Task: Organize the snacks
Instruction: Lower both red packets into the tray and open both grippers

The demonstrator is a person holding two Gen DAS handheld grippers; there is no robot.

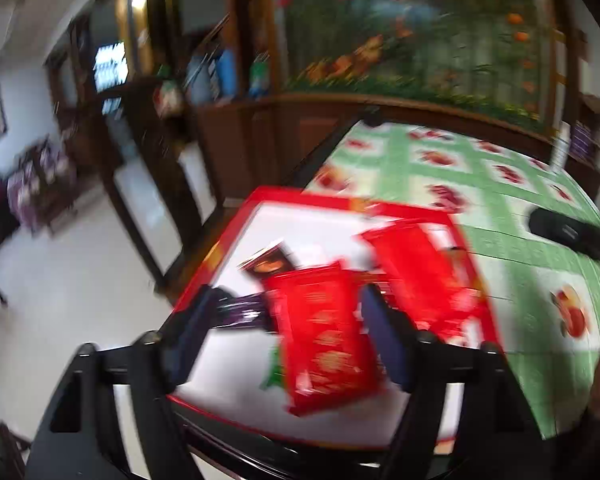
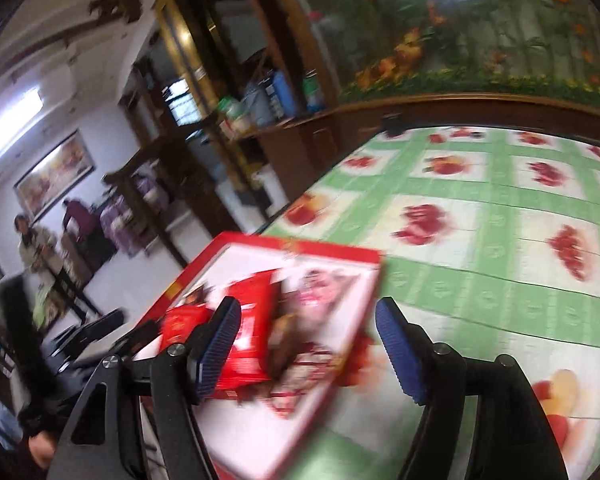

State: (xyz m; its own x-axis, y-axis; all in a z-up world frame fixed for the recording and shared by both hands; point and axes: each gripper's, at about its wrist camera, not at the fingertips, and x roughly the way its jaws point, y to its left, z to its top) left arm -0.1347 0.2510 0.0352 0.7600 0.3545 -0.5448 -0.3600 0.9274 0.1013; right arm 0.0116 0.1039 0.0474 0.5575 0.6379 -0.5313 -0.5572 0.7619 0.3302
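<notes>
A red-rimmed tray (image 1: 236, 220) with a white floor sits at the table's near left corner and holds snack packs. In the left wrist view my left gripper (image 1: 288, 328) is open over the tray, its blue pads either side of a red snack pack (image 1: 324, 336) without touching it. A second red pack (image 1: 416, 268) and a dark pack (image 1: 268, 264) lie beyond, and a dark purple wrapper (image 1: 240, 312) lies by the left pad. In the right wrist view my right gripper (image 2: 308, 340) is open above the tray's (image 2: 300, 246) right side, over red packs (image 2: 252, 332). Both views are blurred.
The table carries a green-and-white cloth with fruit prints (image 2: 480, 220). A black object, part of the other gripper (image 1: 572, 236), shows at the right of the left wrist view. Wooden cabinets and shelves (image 1: 228, 128) stand beyond the table. Two people (image 2: 40, 248) stand far left.
</notes>
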